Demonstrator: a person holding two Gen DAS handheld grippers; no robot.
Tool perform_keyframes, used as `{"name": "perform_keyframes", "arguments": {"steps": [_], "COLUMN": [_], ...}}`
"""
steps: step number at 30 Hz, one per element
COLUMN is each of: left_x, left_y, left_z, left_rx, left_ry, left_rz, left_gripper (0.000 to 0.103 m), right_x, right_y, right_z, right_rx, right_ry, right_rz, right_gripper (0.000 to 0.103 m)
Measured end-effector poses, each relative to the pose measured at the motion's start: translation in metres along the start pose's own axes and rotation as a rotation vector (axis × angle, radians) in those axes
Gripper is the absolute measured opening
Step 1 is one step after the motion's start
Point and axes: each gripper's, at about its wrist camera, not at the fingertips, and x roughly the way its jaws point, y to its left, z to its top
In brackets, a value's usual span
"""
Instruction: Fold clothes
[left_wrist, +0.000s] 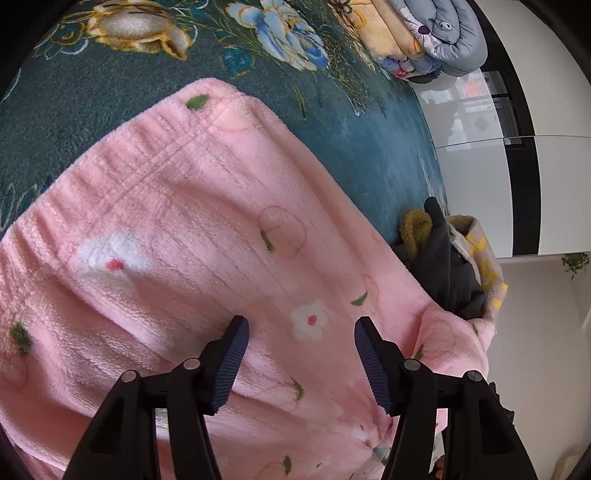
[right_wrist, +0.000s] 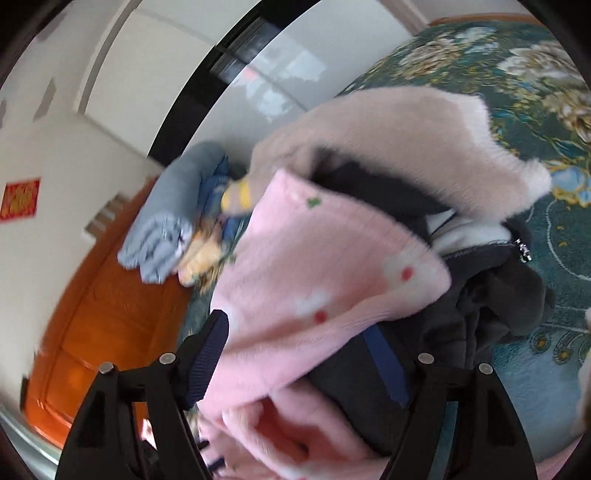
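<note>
Pink fleece garment (left_wrist: 207, 236) beneath parted left tongs (left_wrist: 301, 360), untouched.

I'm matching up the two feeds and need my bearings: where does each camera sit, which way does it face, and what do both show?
Left wrist: on the left gripper, angled down at the pink garment spread on the floral bedspread; its open fingers show.
Right wrist: on the right gripper, facing a clothes pile, wardrobe and orange door; its fingers straddle pink fabric.
Shared: pink garment, bedspread, the folded blankets.
</note>
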Motion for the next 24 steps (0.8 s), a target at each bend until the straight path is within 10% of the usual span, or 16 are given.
{"name": "perform_keyframes", "arguments": {"steps": [3, 12, 17, 24], "left_x": [0.000, 0.007, 0.009, 0.014], "left_y": [-0.002, -0.004, -0.011, -0.015], "left_z": [-0.003, -0.012, -0.018, -0.021], "left_rx": [0.017, 0.050, 0.089, 0.112], "left_ry": [-0.003, 0.002, 0.001, -0.014], "left_rz": [0.009, 0.032, 0.065, 0.096], "left_gripper": [0.064, 0.064, 0.064, 0.064], "right_x": [-0.006, -0.178, -0.303, -0.235], "right_y": [0.002, 0.067, 0.115, 0.057], "right_z": [0.014, 0.040, 0.050, 0.105], "right_rx": [0.050, -0.239, -0.415, -0.394], "right_ry": [0.012, -0.252, -0.529, -0.416], "right_rz": [-0.053, 0.009, -0.126, -0.531], "right_gripper": [0.004, 0.003, 0.003, 0.003]}}
